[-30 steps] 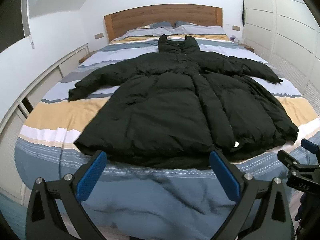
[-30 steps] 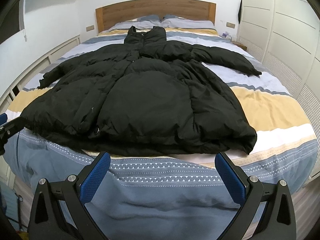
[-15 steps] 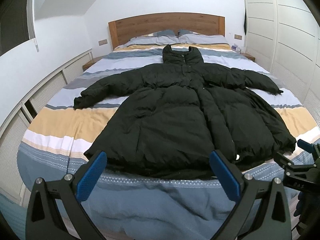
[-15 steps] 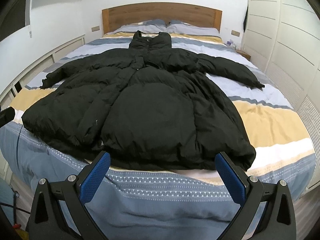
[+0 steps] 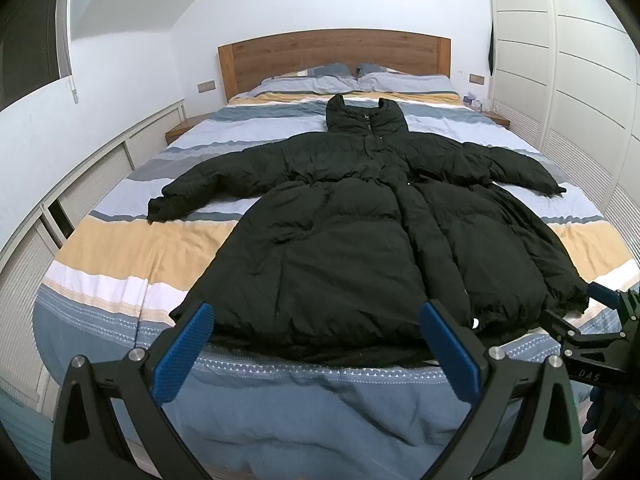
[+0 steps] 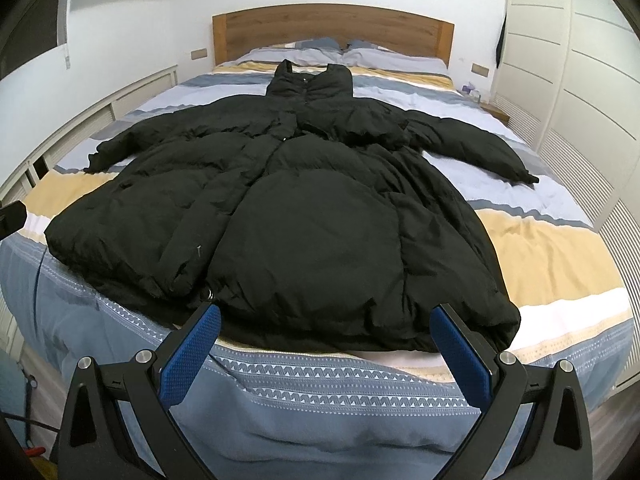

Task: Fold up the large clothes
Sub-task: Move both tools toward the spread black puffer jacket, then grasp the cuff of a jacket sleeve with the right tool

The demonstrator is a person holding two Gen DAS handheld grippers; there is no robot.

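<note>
Left wrist view shows the coat [image 5: 360, 240] spread flat on the bed [image 5: 120, 248], sleeves out, hem at the foot end, unfolded. Left gripper [image 5: 316, 344] and right gripper [image 6: 326, 344] hover before the hem, jaws wide, empty; every fold looks still undone.

Both wrist views from bed [image 5: 280, 384] foot, headboard-facing

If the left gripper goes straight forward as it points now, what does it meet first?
Probably the coat's hem: the open left gripper points at it from the foot of the bed, with nothing between. The depth is unclear.
</note>
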